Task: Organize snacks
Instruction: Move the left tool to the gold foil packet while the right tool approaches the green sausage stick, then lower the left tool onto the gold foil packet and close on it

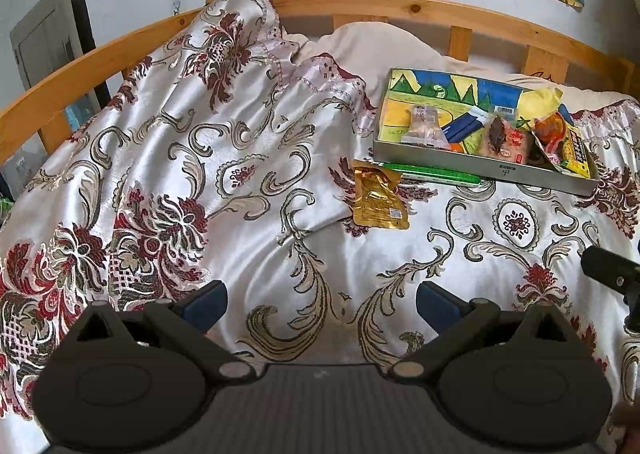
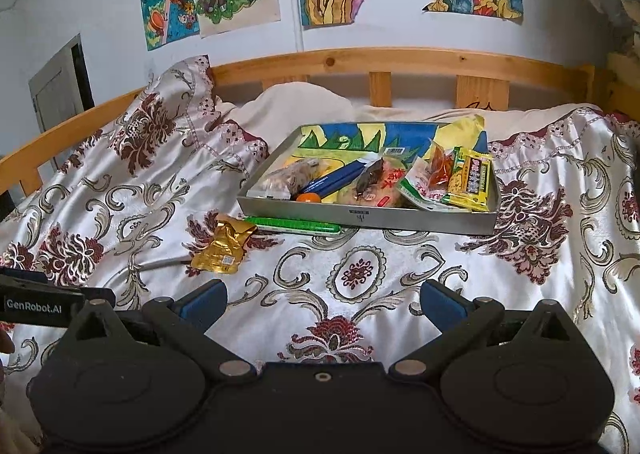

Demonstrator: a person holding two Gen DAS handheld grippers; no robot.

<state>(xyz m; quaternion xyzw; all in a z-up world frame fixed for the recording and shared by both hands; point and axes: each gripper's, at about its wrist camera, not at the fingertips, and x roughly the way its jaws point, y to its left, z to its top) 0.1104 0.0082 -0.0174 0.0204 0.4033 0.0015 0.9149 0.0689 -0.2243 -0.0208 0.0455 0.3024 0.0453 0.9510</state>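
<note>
Snacks mostly sit in the tray (image 2: 368, 220) on the bedspread (image 2: 360, 274): clear bag, blue packs, an orange piece, red and yellow packets piled at its right end. Two items remain outside: gold pouch (image 2: 224, 248) lying flat on the cloth just left of the tray's near-left corner, and green pack (image 2: 292, 225) lying along the tray's front wall, touching or nearly so. Left gripper (image 1: 320, 304) hangs with jaws spread wide and nothing between them, low over the cloth, well short of the pouch. Right gripper (image 2: 322, 304) is likewise spread and empty, facing the tray front. Likely step in hand: fetch the gold pouch; left tongs seem closer to it. To do it well, come in low along the pouch's long edge, pinch the crimped top seam where foil stands up, avoid catching the slippery satin folds. Lift clear of the tray wall, drop it in the emptier left half. Green pack next; slide it away from the wall first.
</note>
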